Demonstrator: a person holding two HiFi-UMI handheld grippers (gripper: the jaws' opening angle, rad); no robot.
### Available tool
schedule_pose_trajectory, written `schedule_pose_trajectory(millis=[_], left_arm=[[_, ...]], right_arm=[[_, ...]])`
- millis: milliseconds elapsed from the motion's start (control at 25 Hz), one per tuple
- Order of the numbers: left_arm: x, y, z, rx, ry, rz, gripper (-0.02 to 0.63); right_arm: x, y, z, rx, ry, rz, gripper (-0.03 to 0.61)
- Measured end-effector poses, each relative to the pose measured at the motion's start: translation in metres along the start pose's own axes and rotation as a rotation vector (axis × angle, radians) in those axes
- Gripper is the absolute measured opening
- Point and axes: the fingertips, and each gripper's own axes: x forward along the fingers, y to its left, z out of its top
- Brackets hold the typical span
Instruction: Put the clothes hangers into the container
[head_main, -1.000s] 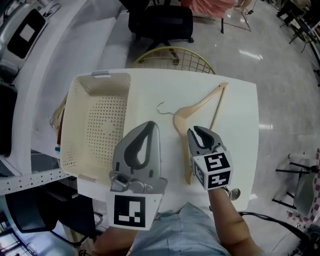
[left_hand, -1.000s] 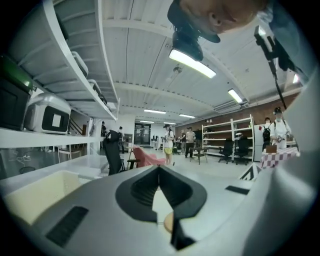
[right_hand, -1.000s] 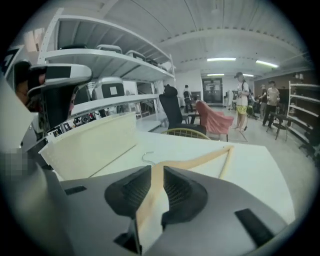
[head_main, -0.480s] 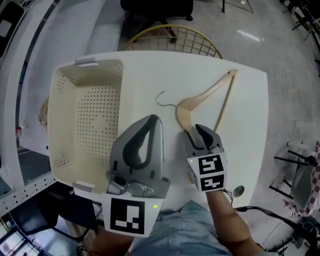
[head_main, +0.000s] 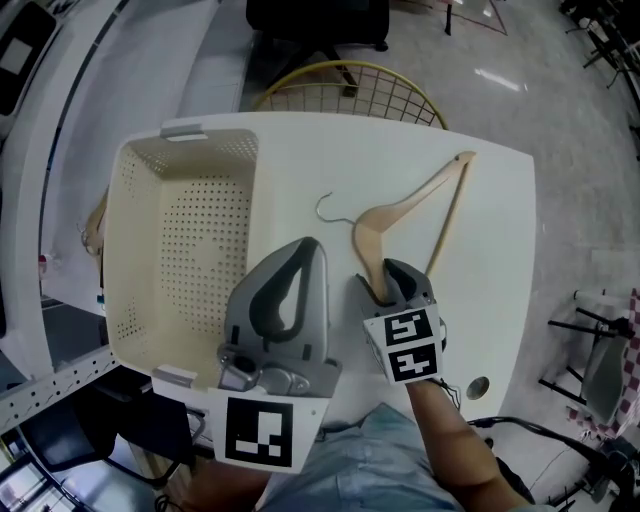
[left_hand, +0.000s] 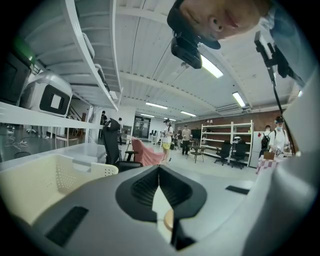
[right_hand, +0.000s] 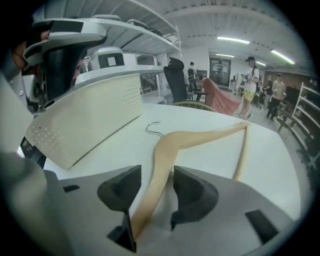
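Observation:
A wooden clothes hanger (head_main: 402, 211) with a metal hook (head_main: 324, 209) lies flat on the white table (head_main: 490, 290), right of the cream perforated container (head_main: 135, 250). My right gripper (head_main: 384, 277) points down over the hanger's near arm. Its jaws have just been opening and now stand open, with that arm (right_hand: 167, 150) lying between them, pads not pressing. The right gripper (right_hand: 156, 175) straddles the wood low in its own view. My left gripper (head_main: 298, 250) hovers shut and holding nothing beside the container's right wall, with the container (left_hand: 45, 175) at its view's left.
A yellow wire chair (head_main: 345, 90) stands just beyond the table's far edge, with a black office chair (head_main: 315, 20) behind it. White shelving (head_main: 40, 120) runs along the left. The table's right edge (head_main: 525, 300) drops to the floor.
My right gripper has sunk onto the hanger's near arm and its jaws have opened around it. The left gripper has dropped slightly beside the container.

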Motion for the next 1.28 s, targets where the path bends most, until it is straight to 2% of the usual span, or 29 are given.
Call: schedule_pose_trajectory(millis=[80,200,360,640,920,1160,1280], left_arm=[[-0.003,0.001,0.001,0.0,0.001,0.005,0.011],[-0.008,0.001,0.003,0.001,-0.005,0.013,0.012],[-0.016,-0.002,0.008,0.018,-0.015,0.026,0.011],[-0.041,-0.007,0.025,0.051,-0.067,0.088,0.012],[-0.087,-0.03,0.046,0.112,-0.143,0.157,0.011],[-0.128,-0.06,0.073,0.122,-0.218,0.213,0.012],[-0.155,-0.073,0.079,0.131,-0.236,0.247,0.011]], right_arm=[[-0.001,-0.006,0.0,0.007,0.006,-0.019,0.146],[-0.002,-0.008,0.001,0.044,0.005,0.005,0.127],[-0.01,-0.01,0.004,0.079,-0.047,0.019,0.103],[-0.054,-0.009,0.049,0.084,-0.242,0.046,0.101],[-0.144,0.005,0.089,0.075,-0.404,0.117,0.101],[-0.219,0.023,0.123,-0.016,-0.539,0.168,0.101],[-0.245,0.037,0.119,-0.043,-0.563,0.203,0.101]])
